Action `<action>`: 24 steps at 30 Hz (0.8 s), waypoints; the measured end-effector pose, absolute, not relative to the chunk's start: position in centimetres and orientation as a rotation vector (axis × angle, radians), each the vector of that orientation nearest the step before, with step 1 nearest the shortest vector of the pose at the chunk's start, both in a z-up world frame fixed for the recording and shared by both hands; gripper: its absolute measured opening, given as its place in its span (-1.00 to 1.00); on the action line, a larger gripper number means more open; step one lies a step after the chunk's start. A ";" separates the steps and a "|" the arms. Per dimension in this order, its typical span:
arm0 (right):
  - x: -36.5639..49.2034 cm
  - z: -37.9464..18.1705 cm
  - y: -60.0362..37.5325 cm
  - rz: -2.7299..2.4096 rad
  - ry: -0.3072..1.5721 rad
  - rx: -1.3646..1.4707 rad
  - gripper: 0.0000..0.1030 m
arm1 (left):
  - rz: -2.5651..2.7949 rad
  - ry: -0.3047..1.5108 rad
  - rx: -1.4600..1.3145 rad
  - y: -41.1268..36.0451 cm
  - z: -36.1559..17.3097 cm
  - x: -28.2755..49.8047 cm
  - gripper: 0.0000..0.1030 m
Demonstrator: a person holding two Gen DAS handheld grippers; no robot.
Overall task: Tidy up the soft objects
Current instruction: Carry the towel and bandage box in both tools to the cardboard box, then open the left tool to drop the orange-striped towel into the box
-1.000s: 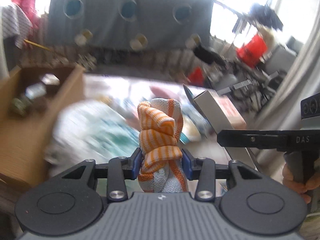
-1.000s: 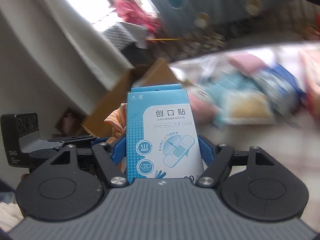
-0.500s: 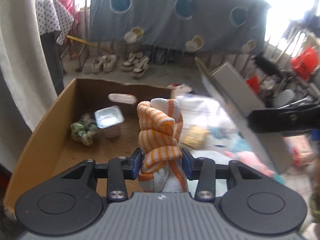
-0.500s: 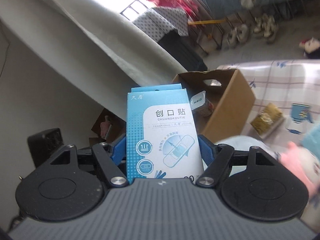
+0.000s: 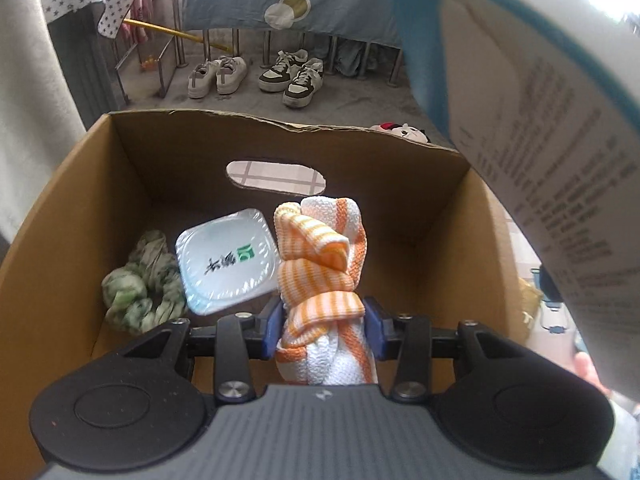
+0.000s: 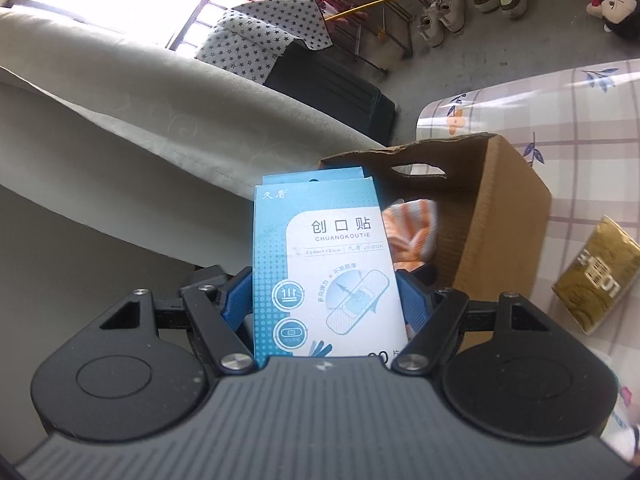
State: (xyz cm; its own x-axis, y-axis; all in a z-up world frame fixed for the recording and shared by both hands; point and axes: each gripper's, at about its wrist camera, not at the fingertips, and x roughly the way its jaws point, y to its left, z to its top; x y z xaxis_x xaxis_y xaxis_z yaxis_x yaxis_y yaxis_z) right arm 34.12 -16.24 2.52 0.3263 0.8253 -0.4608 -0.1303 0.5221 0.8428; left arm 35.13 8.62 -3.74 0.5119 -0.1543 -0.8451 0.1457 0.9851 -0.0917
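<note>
The left gripper (image 5: 323, 322) pinches a knotted orange-striped cloth (image 5: 320, 276) over the open cardboard box (image 5: 60, 216). The right gripper (image 6: 326, 300) clamps a blue plaster box (image 6: 320, 264), seemingly at the carton's three o'clock.

The blue plaster box (image 6: 324, 264) carries "创口贴", "CHUANGKOUTIE" and "久盾" — its small size line is blurred. The gold packet (image 6: 598, 278) has unreadable characters.

Sneakers (image 5: 256, 74), perhaps a plush toy (image 6: 618, 10).
</note>
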 end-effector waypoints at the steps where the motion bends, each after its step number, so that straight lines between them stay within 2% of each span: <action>1: 34.3 2.3 -16.1 0.714 1.055 0.798 0.43 | -0.183 1.013 -0.014 8.6 -3.8 35.3 -0.10; 3: 34.5 1.9 -16.3 0.713 1.052 0.804 0.43 | -0.181 1.008 -0.023 8.6 -4.2 35.9 -0.09; 9: 34.6 1.0 -17.1 0.703 1.046 0.878 0.43 | -0.162 1.024 -0.054 8.8 -4.3 35.8 0.14; 13: 34.5 0.7 -17.7 0.704 1.036 0.934 0.43 | -0.143 1.032 -0.082 9.5 -3.4 35.4 0.18; 20: 34.3 0.2 -17.3 0.713 1.027 0.986 0.43 | -0.074 0.988 -0.318 13.8 0.0 32.4 0.18; 24: 33.9 0.4 -16.8 0.720 1.017 0.934 0.43 | -0.034 0.954 -0.454 16.3 1.8 31.1 0.28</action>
